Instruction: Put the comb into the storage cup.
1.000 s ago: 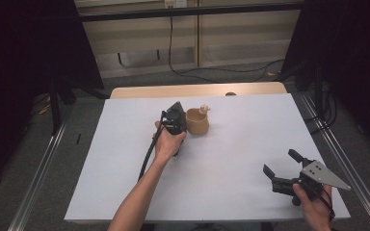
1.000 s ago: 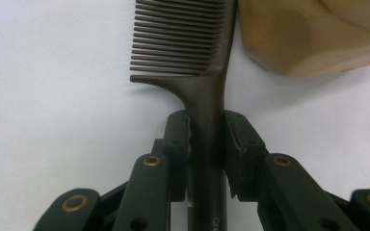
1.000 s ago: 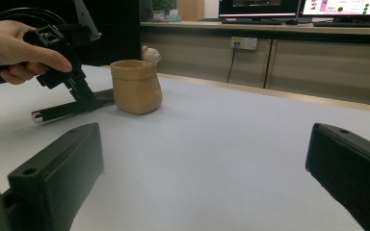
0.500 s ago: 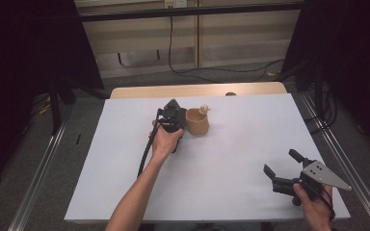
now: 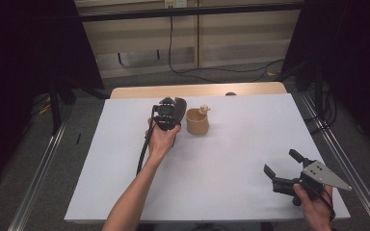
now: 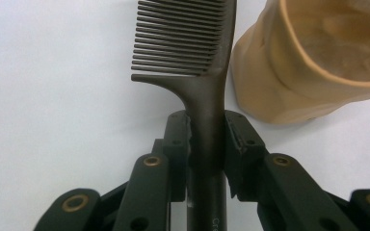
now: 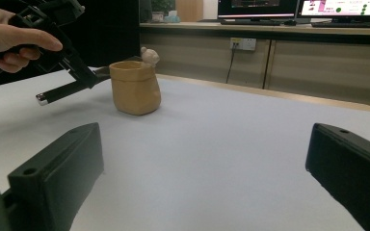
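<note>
A dark brown comb (image 6: 192, 53) is clamped by its handle between the jaws of my left gripper (image 6: 207, 139), teeth pointing to the left in the left gripper view. Just to its right stands a tan, bag-shaped cup (image 5: 197, 121) with a small figure on its rim (image 7: 149, 56). In the high view my left gripper (image 5: 172, 111) hovers beside the cup at the back middle of the white table. My right gripper (image 5: 283, 165) rests low at the front right, jaws wide apart with nothing between them (image 7: 202, 159).
The white table surface (image 5: 231, 159) ends at a wooden strip (image 5: 197, 90) along the far edge. Metal rails (image 5: 38, 168) run down both sides. A cable (image 5: 143, 151) trails from my left gripper along the forearm.
My left hand with the comb has shifted slightly to the left, a little away from the cup. The right gripper has stayed where it was.
</note>
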Available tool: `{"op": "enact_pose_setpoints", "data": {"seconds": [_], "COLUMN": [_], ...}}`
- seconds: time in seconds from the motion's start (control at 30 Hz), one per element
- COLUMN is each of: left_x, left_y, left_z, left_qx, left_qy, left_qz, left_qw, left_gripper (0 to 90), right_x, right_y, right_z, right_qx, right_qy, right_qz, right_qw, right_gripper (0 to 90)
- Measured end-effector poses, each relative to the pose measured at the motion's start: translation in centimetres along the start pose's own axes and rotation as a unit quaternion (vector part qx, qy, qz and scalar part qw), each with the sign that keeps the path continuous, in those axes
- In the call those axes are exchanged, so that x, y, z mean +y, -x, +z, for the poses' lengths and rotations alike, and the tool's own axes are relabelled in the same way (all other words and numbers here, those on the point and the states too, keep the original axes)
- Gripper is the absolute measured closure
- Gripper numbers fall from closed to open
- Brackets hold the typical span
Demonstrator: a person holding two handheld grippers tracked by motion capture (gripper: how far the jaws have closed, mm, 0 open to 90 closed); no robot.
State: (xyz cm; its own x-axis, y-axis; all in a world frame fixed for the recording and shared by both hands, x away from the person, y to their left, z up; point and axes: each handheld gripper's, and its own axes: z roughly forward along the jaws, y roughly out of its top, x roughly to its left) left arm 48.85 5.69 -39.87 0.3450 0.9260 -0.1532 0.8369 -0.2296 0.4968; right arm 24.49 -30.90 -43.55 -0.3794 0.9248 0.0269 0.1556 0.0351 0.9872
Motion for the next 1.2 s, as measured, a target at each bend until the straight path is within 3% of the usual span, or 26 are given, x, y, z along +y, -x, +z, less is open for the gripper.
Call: {"op": "enact_pose_setpoints", "data": {"seconds": [0.17, 0.3, 0.4, 0.53, 0.67, 0.83, 0.97, 1.2], "left_x": [-0.3, -0.4, -0.5, -0.8, -0.9, -1.3, -1.6, -2.3], "left_y": [-0.2, -0.3, -0.2, -0.2, -0.3, -0.5, -0.8, -1.2], "left_z": [-0.5, -1.0, -1.2, -1.6, -2.3, -3.4, -4.2, -5.0], "left_qx": [0.005, -0.005, -0.014, -0.022, -0.03, -0.043, -0.06, -0.071], "left_qy": [0.03, 0.056, 0.05, 0.066, 0.09, 0.124, 0.16, 0.194], "left_qz": [0.02, 0.029, 0.037, 0.04, 0.058, 0.06, 0.066, 0.072], "left_qw": [0.9994, 0.998, 0.998, 0.9968, 0.9938, 0.9895, 0.983, 0.9758], "left_gripper": [73.1, 73.1, 73.1, 73.1, 73.1, 73.1, 73.0, 73.0], "right_x": [0.0, 0.0, 0.0, 0.0, 0.0, 0.0, 0.0, 0.0], "right_y": [0.0, 0.0, 0.0, 0.0, 0.0, 0.0, 0.0, 0.0], "right_z": [0.0, 0.0, 0.0, 0.0, 0.0, 0.0, 0.0, 0.0], "right_qx": [0.001, 0.001, 0.0, 0.0, 0.001, 0.001, 0.001, 0.001], "right_qy": [0.001, 0.001, 0.001, 0.0, 0.001, 0.0, 0.002, 0.003], "right_qz": [0.0, 0.0, 0.0, -0.002, -0.001, 0.0, -0.001, -0.001], "right_qw": [1.0, 1.0, 1.0, 1.0, 1.0, 1.0, 1.0, 1.0], "right_gripper": [0.0, 0.0, 0.0, 0.0, 0.0, 0.0, 0.0, 0.0]}}
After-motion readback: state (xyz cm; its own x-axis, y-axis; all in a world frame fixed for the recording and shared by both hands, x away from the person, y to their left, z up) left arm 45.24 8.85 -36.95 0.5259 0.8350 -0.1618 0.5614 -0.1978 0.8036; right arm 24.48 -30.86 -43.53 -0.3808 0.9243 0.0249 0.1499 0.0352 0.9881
